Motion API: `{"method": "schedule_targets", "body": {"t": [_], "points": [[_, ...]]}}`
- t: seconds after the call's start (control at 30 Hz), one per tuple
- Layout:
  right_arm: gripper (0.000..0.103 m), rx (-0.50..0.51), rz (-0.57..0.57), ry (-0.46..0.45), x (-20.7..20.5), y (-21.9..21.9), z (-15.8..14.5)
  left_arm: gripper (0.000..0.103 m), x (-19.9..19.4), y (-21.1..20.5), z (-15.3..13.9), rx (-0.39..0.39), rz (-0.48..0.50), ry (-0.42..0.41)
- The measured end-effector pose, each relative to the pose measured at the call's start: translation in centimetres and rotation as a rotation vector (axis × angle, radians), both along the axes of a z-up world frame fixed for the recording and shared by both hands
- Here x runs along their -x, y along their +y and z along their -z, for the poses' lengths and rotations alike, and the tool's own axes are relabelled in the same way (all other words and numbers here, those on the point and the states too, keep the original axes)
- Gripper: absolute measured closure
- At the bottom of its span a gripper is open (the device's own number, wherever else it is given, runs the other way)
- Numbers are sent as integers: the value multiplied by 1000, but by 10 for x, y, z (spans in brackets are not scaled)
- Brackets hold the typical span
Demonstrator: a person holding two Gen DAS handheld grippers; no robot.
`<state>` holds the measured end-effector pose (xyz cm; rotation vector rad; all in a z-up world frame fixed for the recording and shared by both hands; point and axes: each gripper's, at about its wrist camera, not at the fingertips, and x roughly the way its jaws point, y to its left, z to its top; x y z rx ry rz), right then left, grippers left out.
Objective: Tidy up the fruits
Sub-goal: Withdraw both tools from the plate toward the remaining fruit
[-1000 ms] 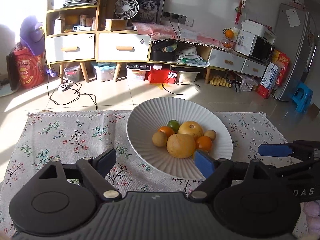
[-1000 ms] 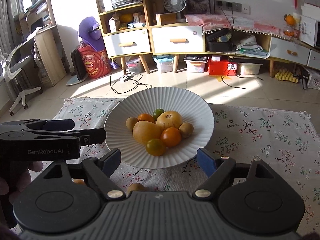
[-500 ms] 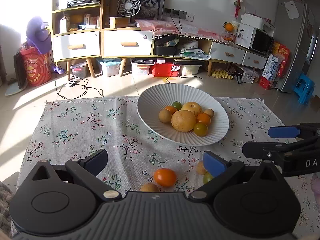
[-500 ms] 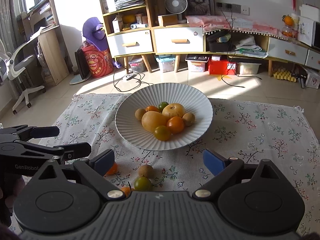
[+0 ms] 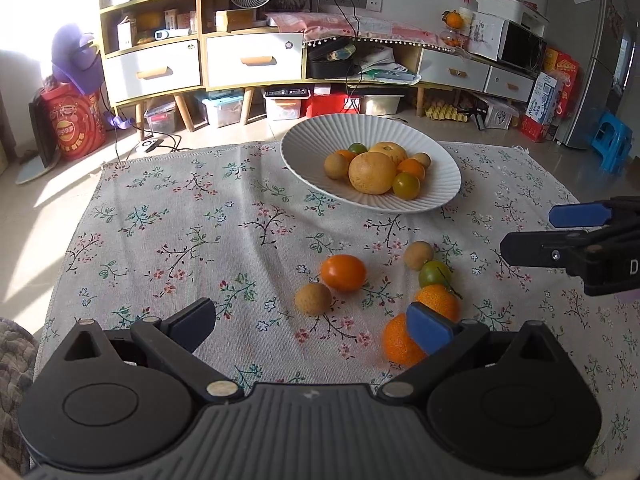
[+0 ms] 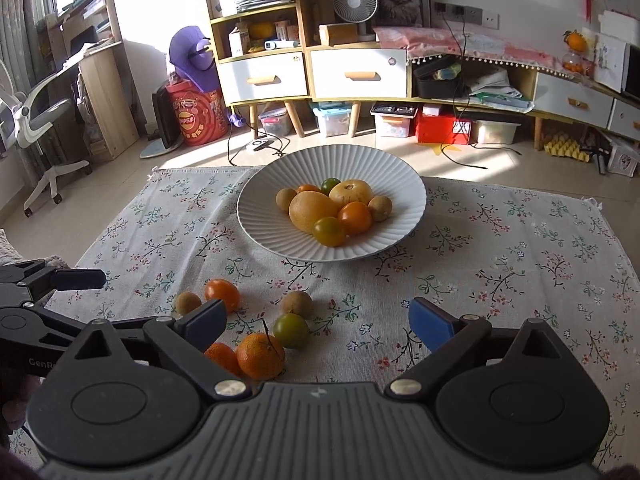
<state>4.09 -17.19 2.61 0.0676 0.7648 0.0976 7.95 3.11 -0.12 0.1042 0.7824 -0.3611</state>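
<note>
A white ribbed bowl (image 5: 440,168) (image 6: 404,184) holds several fruits on the floral cloth. Loose fruit lies in front of it: an orange tomato (image 5: 343,272) (image 6: 222,294), two brown longans (image 5: 313,299) (image 5: 418,255), a green tomato (image 5: 435,274) (image 6: 291,330) and two mandarins (image 5: 437,303) (image 5: 398,340). My left gripper (image 5: 310,322) is open and empty, just short of the loose fruit. My right gripper (image 6: 318,322) is open and empty above the same group; it also shows at the right in the left wrist view (image 5: 560,232).
The floral cloth (image 5: 180,220) covers the low table. Behind it are the tiled floor, a wooden shelf unit with drawers (image 5: 200,60), storage boxes, cables, a blue stool (image 5: 612,140) and an office chair (image 6: 36,120).
Both grippers have pulled back from the bowl toward me. The loose fruit on the cloth has come into view. Both stay open.
</note>
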Motion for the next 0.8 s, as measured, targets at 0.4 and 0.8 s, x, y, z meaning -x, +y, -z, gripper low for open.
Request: {"method": "schedule_targets", "body": {"t": [0.4,0.8], "points": [[2,62,-80,5,9,16,13,4,21,15,16,1,18,25],[1,88,-137,-25,21,25,29,4,34,24,32,5,24,-25]]}}
